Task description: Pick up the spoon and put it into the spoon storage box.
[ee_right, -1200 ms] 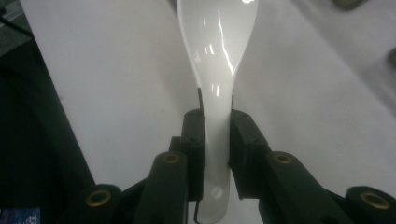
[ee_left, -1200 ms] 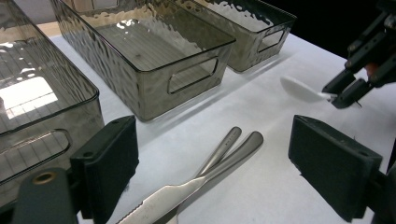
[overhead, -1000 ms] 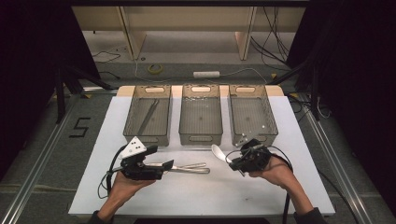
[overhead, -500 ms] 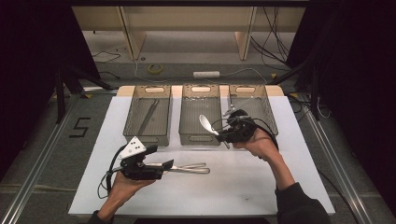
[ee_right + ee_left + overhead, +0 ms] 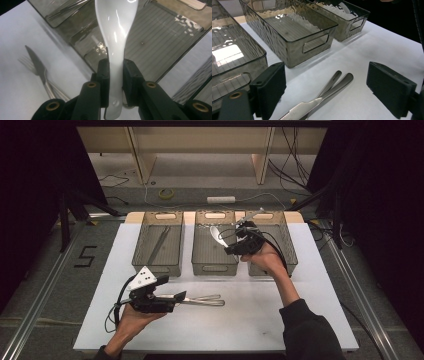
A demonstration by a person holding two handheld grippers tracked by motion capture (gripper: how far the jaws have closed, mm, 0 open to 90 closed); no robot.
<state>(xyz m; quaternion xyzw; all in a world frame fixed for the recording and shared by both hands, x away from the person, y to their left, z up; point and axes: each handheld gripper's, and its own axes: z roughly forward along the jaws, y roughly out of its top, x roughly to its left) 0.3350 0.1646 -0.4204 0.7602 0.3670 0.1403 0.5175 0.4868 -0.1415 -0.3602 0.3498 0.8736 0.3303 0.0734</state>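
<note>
My right gripper (image 5: 234, 241) (image 5: 115, 70) is shut on the handle of a white ceramic spoon (image 5: 115, 27) (image 5: 217, 235), held in the air over the middle bin (image 5: 215, 245). Its bowl points away toward the left bin. My left gripper (image 5: 175, 299) (image 5: 325, 92) rests low on the white mat with its jaws open, one on each side of a steel knife (image 5: 312, 105) and the utensil handles (image 5: 337, 80) lying on the mat. The pads do not touch them. A knife and fork (image 5: 40, 72) lie on the mat in the right gripper view.
Three smoky clear bins stand side by side at the back of the white mat (image 5: 280, 320). The left bin (image 5: 159, 245) holds long thin utensils. The right bin (image 5: 282, 245) sits behind my right hand. Beyond the table lie cables and wooden legs on the floor.
My right hand has carried the spoon up and away from the front of the mat to above the middle bin. The left gripper has stayed where it was.
</note>
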